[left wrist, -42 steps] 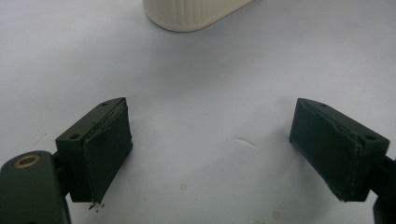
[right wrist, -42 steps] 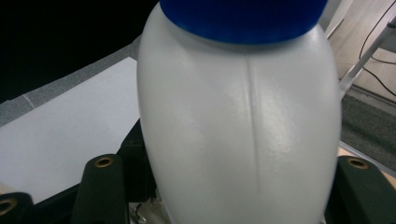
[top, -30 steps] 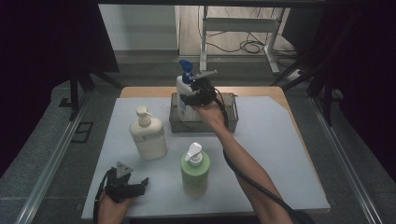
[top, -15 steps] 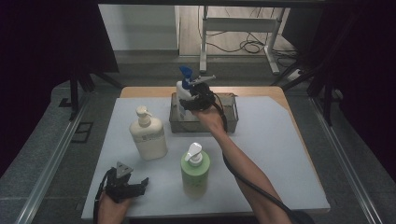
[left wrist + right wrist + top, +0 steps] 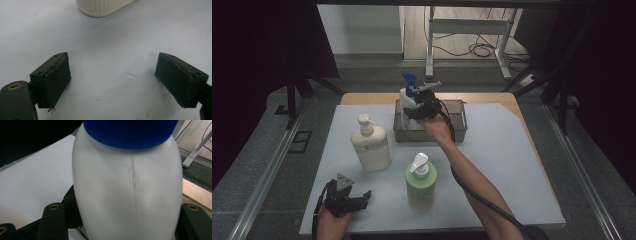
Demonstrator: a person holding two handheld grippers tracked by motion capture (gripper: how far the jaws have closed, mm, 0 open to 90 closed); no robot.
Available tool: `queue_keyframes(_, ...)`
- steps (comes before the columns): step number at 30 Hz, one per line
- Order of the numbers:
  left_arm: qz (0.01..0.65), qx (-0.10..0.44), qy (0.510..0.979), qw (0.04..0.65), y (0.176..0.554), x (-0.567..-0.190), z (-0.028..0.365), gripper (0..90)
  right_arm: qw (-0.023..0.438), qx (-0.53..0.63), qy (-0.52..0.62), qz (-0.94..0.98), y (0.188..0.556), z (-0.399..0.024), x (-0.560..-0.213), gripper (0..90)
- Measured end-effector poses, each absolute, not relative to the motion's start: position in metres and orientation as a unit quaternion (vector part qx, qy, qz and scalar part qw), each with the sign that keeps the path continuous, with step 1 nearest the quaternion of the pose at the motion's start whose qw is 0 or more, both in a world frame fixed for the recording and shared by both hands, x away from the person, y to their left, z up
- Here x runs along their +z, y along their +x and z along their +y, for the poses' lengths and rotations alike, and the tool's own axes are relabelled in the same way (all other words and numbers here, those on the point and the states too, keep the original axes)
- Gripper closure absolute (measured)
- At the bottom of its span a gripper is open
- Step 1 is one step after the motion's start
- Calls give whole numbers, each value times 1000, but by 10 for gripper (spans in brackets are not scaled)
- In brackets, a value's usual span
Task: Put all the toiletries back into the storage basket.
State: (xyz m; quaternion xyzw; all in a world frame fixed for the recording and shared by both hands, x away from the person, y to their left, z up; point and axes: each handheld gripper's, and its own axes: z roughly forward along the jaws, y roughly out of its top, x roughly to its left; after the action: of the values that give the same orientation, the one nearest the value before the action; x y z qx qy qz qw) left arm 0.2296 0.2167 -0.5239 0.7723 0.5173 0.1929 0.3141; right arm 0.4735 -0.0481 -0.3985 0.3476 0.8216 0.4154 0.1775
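The right gripper [image 5: 416, 111] has the white bottle with the blue cap [image 5: 408, 100] clamped between its jaws, about half open because the bottle's belly is that wide. In the right gripper view the bottle [image 5: 130, 192] stands upright with a black jaw pressed to each flank, its moulding seam facing the camera. In the high view, upper middle of the frame, the bottle is at the left end of the metal basket [image 5: 452, 131], low enough that I judge it is being set in or is about to be lifted out; I cannot tell whether its base touches the basket floor. Gripping the body low rather than the pump keeps it steady and upright.

The left gripper [image 5: 354, 200] rests at the lower left of the high view, held low near the front edge of the white table [image 5: 512, 160]. Its jaws are spread wide with nothing between them, which I take for waiting. Ahead of it stands the cream pump bottle [image 5: 371, 146], its ribbed base at the top of the left gripper view [image 5: 102, 7]. The green pump bottle [image 5: 421, 180] stands lower centre, apart from both.

The cream bottle carries a pale label, too small to read; no other writing can be made out
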Motion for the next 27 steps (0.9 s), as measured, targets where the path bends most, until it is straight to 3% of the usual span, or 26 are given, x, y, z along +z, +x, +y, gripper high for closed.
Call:
queue_keyframes(12,517,193,772,315,230,-524,217,126,174,421,345,821,473,-54,-401,319)
queue_keyframes(27,517,193,773,314,230,-524,217,126,165,427,332,825,457,-76,-407,335)
